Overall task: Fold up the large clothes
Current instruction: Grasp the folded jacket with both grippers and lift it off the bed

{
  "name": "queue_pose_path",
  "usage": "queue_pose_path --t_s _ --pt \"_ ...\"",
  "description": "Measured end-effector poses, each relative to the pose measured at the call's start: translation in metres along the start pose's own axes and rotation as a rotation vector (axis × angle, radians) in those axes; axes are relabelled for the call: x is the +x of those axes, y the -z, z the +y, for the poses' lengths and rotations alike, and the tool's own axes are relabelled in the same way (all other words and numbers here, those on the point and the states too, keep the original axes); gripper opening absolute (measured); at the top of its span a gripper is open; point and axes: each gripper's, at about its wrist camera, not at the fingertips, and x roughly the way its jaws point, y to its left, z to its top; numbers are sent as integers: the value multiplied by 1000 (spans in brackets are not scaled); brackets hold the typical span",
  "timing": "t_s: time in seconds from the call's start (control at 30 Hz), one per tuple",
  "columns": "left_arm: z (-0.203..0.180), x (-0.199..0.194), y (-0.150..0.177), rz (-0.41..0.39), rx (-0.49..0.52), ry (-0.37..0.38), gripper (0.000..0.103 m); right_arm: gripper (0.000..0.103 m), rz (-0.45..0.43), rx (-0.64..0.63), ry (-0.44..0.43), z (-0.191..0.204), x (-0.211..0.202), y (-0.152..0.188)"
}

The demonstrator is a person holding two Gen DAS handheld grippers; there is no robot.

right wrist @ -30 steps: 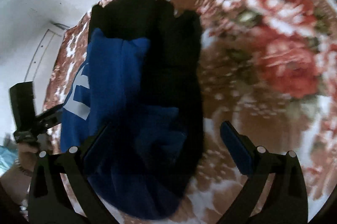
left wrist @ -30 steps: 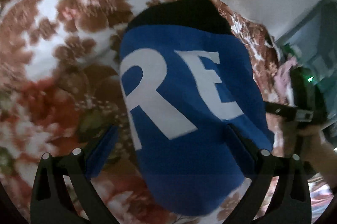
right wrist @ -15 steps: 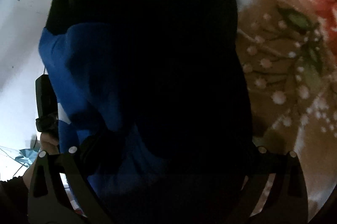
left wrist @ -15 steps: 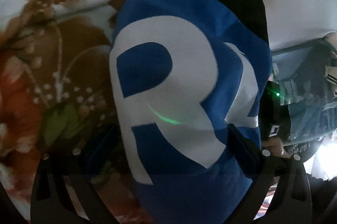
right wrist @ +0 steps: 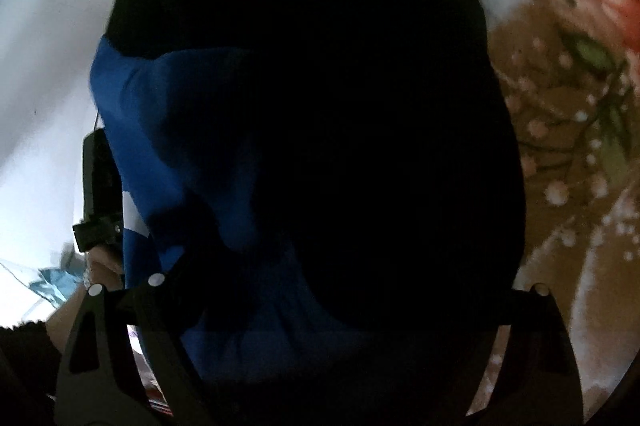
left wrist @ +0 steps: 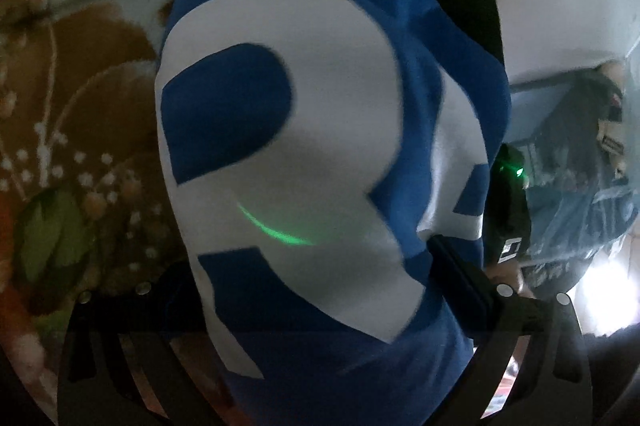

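Note:
A folded blue garment [left wrist: 320,154] with large white letters and a black part fills the left wrist view. My left gripper [left wrist: 316,290] has its jaws spread around the near end of the bundle, the fabric between them. In the right wrist view the same garment [right wrist: 168,130] shows its blue side at left and a big black part [right wrist: 360,114] in the middle. My right gripper [right wrist: 324,302] also straddles the near end, its fingertips mostly hidden by dark cloth. I cannot tell whether either grips the cloth. The other gripper shows at the right edge in the left wrist view [left wrist: 508,210].
The garment lies on a floral bedspread [left wrist: 72,114] in brown, white and red, also seen at right in the right wrist view [right wrist: 568,130]. A white wall [right wrist: 44,66] stands behind. Blue plastic clutter [left wrist: 592,186] sits beyond the bed edge.
Both grippers have moved in close to the garment, which now fills both views. The cloth now sits between the jaws of each gripper.

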Motion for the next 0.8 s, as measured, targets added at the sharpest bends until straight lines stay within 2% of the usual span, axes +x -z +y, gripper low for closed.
queue_pose_path --t_s 0.03,0.07,0.13,0.23,0.33,0.53,0.6,0.7,0.77,0.8 --pt "-1 -1 1 -2 5 1 96 86 -2 1 4 0 1 0" --pt "-2 -1 1 -4 12 5 89 84 -5 -3 12 1 0 0" --pt "-2 -3 5 -3 25 12 69 70 -36 -16 32 4 -5 5" --pt "-23 -12 10 -28 71 -40 59 53 -83 -44 66 15 -17 16" --pt "-54 -20 18 -67 109 -69 54 47 -106 -25 52 23 -32 20" --pt "-100 -42 35 -112 167 -59 53 46 -140 -51 -6 42 -70 39" --pt "-110 -45 39 -117 175 -60 53 46 -154 -56 -15 49 -79 55" --pt "-122 -54 68 -112 152 -57 53 46 -158 -35 -30 58 -89 84" --pt "-129 -61 92 -98 138 -57 53 46 -146 -13 -38 68 -90 110" --pt "-133 -63 104 -91 129 -56 53 46 -136 0 -42 77 -91 134"
